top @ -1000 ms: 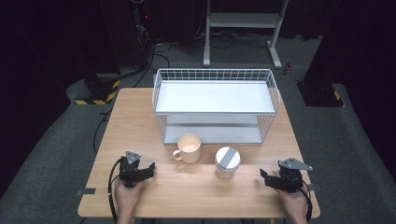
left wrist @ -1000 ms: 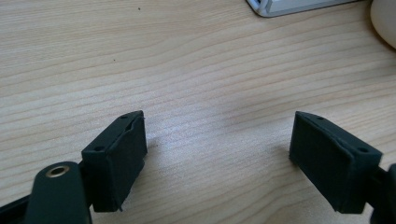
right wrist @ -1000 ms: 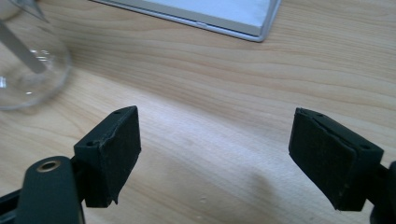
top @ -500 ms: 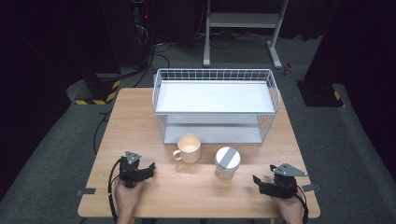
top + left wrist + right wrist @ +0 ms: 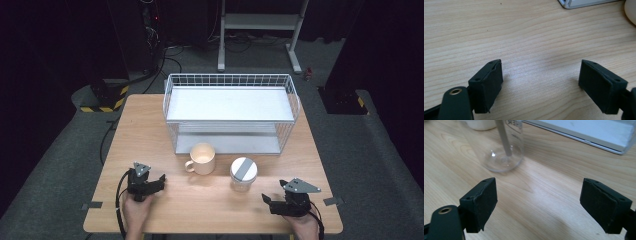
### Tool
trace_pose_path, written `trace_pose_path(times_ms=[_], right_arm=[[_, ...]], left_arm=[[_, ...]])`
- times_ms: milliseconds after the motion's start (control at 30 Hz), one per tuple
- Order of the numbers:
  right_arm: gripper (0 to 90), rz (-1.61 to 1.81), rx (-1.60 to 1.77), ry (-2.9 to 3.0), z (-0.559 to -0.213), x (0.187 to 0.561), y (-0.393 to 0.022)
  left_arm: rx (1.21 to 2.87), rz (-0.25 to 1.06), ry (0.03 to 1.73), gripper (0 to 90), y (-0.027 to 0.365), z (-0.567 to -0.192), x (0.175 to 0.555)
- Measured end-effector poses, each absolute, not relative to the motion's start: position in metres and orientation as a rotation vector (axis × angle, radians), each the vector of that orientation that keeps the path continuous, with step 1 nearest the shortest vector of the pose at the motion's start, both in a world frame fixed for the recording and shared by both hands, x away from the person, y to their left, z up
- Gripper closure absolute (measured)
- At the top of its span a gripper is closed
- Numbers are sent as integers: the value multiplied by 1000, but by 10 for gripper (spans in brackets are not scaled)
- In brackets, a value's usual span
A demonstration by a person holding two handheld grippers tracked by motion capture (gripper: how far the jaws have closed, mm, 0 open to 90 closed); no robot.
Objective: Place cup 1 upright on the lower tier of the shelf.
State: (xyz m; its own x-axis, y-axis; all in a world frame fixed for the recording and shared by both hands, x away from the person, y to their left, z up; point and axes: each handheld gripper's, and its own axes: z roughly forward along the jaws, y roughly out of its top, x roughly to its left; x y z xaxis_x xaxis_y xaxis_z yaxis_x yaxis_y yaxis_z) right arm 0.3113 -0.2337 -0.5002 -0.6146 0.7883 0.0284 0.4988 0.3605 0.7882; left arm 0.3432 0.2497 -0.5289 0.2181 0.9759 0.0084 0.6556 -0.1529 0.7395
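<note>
A cream mug (image 5: 202, 158) stands on the wooden table (image 5: 150, 130) in front of a white wire rack (image 5: 230, 107). Just right of the mug is a clear glass jar (image 5: 243, 173) with a white lid crossed by a grey stripe. My left gripper (image 5: 158, 181) rests near the front left, left of the mug, open with only bare wood between its jaws (image 5: 540, 75). My right gripper (image 5: 268, 200) lies at the front right, open and empty (image 5: 539, 195). It points toward the jar (image 5: 504, 150), which stands a short way ahead of its left jaw.
The rack's white base (image 5: 586, 132) lies beyond the jar, and a corner of the base (image 5: 584, 3) shows in the left gripper view beside the mug's edge (image 5: 631, 10). The table's front edge (image 5: 210, 231) runs just behind both hands. Dark floor with cables surrounds the table.
My right gripper has slid left along the front of the table, closer to the jar. The left gripper, the mug and the jar have stayed put.
</note>
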Motion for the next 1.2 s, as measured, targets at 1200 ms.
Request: trace_pose_path(times_ms=[1200], right_arm=[[88,1180,1051,2321,-493,328,-173]], left_arm=[[1890,667,1504,193,250,-529,345]])
